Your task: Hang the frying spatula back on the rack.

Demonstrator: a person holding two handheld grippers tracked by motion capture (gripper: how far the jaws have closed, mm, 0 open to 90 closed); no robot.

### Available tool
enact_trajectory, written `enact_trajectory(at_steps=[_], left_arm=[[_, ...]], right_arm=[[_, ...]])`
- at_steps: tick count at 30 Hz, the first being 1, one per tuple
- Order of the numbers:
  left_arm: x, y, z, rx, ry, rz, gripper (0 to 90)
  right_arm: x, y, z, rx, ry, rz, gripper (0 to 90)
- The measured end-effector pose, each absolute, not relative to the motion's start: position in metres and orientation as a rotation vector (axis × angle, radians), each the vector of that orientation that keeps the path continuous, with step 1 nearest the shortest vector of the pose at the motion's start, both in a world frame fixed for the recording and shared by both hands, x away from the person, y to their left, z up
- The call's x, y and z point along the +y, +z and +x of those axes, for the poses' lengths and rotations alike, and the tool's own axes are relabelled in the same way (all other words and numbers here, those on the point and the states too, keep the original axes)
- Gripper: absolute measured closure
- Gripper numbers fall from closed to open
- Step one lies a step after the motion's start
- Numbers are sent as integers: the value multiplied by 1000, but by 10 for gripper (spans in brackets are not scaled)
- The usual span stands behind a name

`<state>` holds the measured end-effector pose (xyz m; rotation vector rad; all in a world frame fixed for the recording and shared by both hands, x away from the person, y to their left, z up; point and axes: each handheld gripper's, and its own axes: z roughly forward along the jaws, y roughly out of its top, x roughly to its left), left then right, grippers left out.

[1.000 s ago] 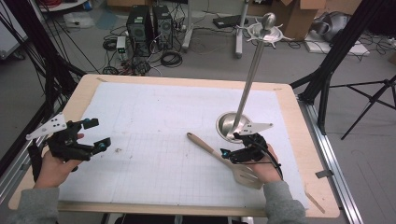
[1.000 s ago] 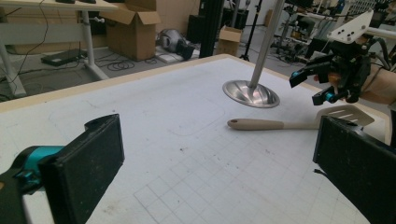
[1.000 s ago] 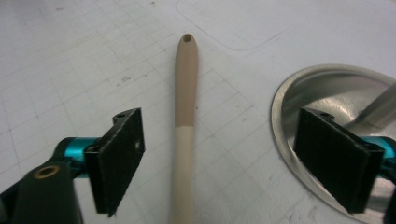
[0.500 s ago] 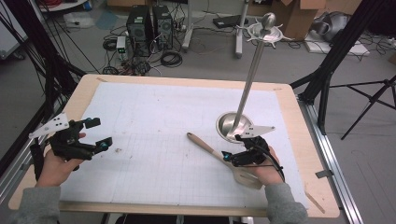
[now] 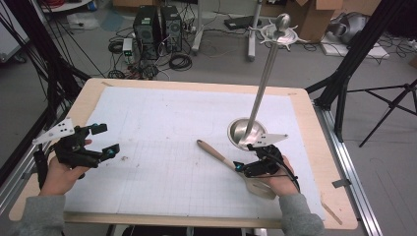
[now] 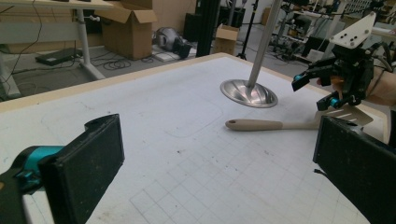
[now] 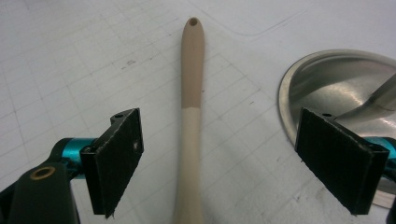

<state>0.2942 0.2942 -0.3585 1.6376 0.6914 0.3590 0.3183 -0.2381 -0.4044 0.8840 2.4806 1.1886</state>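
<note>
Since a second ago our right hand-held gripper [image 5: 246, 164] has edged slightly right along the spatula [image 5: 231, 164], its jaws wide and straddling the handle, probably lining up a grasp. The spatula lies right of centre, just beside the metal stand [image 5: 247, 132]. Our left hand-held gripper [image 5: 105, 142] waits wide open at the left. The worktop [image 5: 162, 123] has a gridded white mat; beyond lie cables, computers and boxes.

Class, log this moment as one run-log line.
left gripper: open, idle | right gripper: open, straddling spatula handle | stand: beside right gripper
</note>
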Motion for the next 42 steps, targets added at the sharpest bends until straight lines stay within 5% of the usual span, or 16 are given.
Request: enact_trajectory(at_steps=[17, 42], left_arm=[[294, -360, 295, 699, 353, 1648, 23], [299, -360, 290, 714, 367, 1642, 23]], right_arm=[[-229, -412, 319, 2582, 1105, 871, 189], [-216, -420, 330, 2720, 934, 922, 440]])
